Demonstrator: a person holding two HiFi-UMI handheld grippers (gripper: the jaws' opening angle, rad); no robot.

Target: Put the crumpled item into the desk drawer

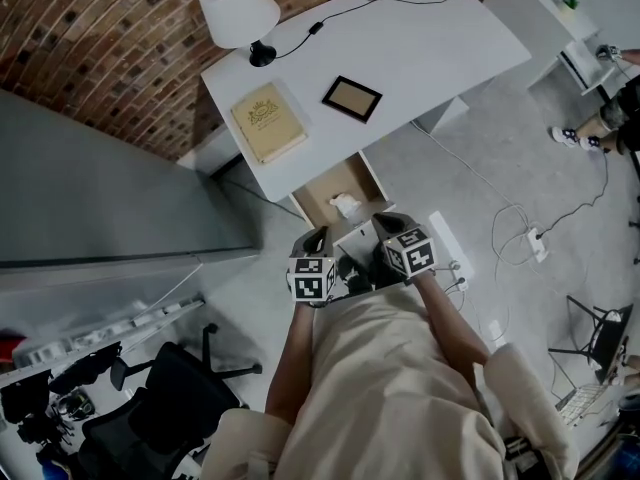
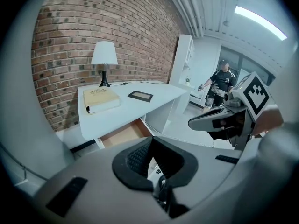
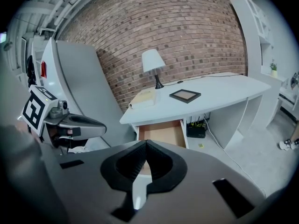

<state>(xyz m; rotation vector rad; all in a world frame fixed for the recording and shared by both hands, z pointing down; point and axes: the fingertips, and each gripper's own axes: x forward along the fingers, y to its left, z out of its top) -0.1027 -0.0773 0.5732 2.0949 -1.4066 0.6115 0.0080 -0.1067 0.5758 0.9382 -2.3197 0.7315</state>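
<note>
The crumpled white item (image 1: 346, 206) lies inside the open wooden drawer (image 1: 322, 194) under the white desk (image 1: 430, 53). Both grippers hang in front of the drawer, close to my body and apart from it. My left gripper (image 1: 317, 240) is shut with nothing between its pads, and its own view shows the jaw tips (image 2: 152, 141) meeting. My right gripper (image 1: 386, 226) is likewise shut and holds nothing, its tips (image 3: 145, 143) touching below the drawer (image 3: 161, 130). In the gripper views the drawer (image 2: 122, 134) shows, but the crumpled item is hidden.
On the desk stand a white lamp (image 1: 238, 10), a tan book (image 1: 268, 120) and a dark picture frame (image 1: 352, 97). A grey panel (image 1: 100, 188) rises at left, an office chair (image 1: 165, 408) lower left. Cables and a power strip (image 1: 452, 251) lie on the floor at right. A person (image 2: 220, 83) stands far off.
</note>
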